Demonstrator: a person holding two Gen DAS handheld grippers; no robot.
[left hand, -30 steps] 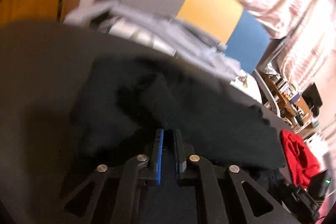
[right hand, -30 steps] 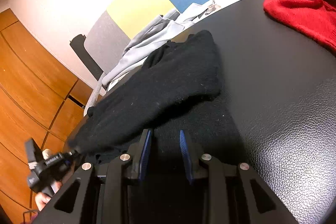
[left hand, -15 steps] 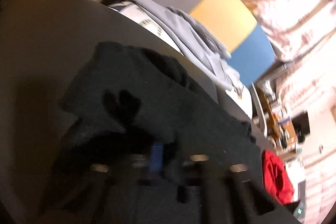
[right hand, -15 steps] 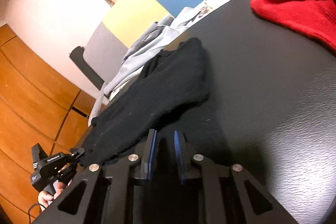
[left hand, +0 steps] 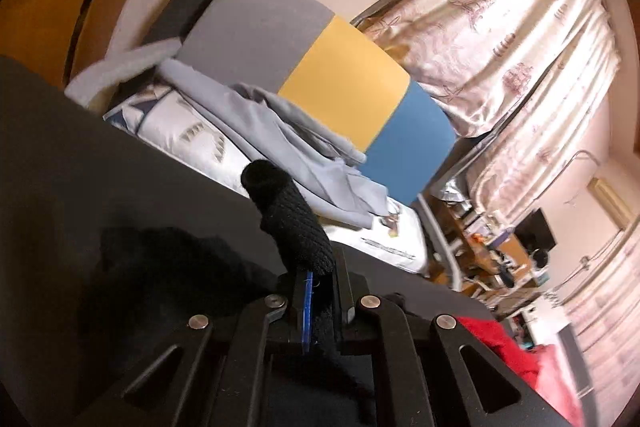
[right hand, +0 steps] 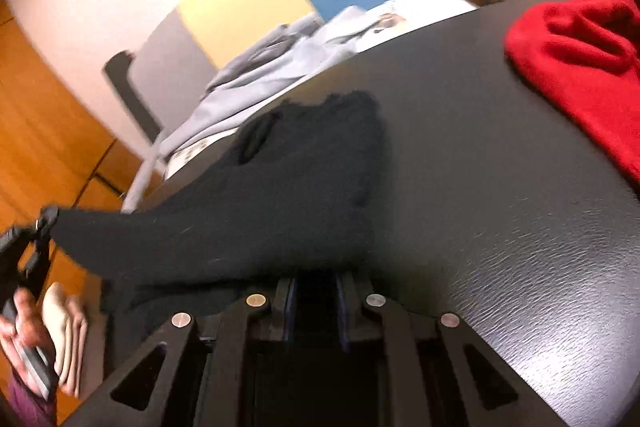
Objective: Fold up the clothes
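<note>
You are holding the black knit garment (right hand: 280,187) over the dark table (right hand: 500,227), and most of it is lying in a heap toward the table's far left edge. Your left gripper (left hand: 320,291) is pinching a rolled edge of it; the pads are nearly together with knit bunched between them and a tube of fabric standing up past the tips. In the right wrist view that same gripper (right hand: 24,243) is showing at the far left, drawing a corner of the garment out into a taut point beyond the table edge, likely to stretch the cloth flat for a crease. Your right gripper (right hand: 316,291) is sitting at the garment's near edge with its fingers a modest gap apart; black cloth is lying between and over the tips, but I cannot tell whether they are gripping it. The red garment (right hand: 580,67) is lying well apart at the far right.
</note>
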